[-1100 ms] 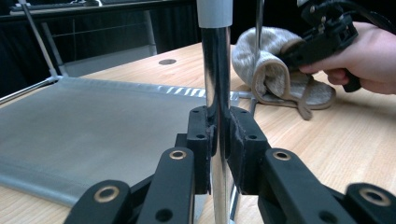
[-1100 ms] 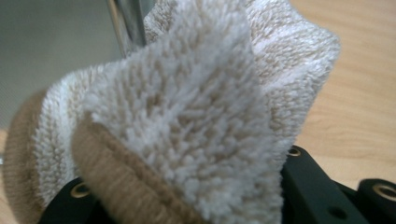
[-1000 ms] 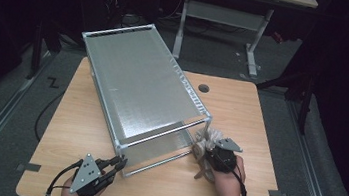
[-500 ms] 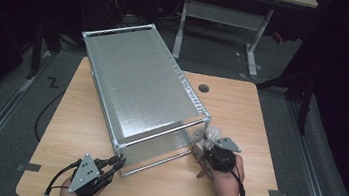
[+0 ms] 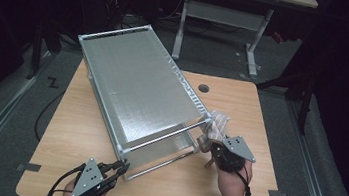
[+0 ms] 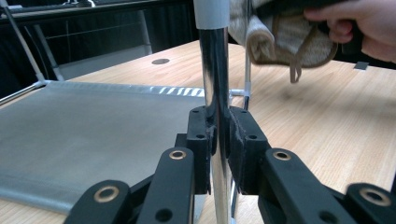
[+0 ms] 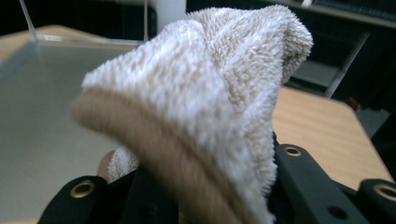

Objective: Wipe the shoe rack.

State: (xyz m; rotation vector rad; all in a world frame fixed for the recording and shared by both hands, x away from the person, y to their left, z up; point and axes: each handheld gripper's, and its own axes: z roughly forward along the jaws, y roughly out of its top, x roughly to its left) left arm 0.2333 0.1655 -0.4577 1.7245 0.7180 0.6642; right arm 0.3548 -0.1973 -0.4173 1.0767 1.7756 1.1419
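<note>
Risen slightly, right gripper (image 5: 213, 144) fingers pinch the towel (image 5: 218, 124); left gripper (image 5: 118, 167) fingers clamp the rack post (image 6: 214, 84).

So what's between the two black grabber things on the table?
The near end of the metal rack, its shiny rods, seen from the high view, spans between the left gripper and the right gripper.

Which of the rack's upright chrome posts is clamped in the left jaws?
The near-left corner chrome post of the metal rack; the right-hand post stands beside the held beige towel.
</note>
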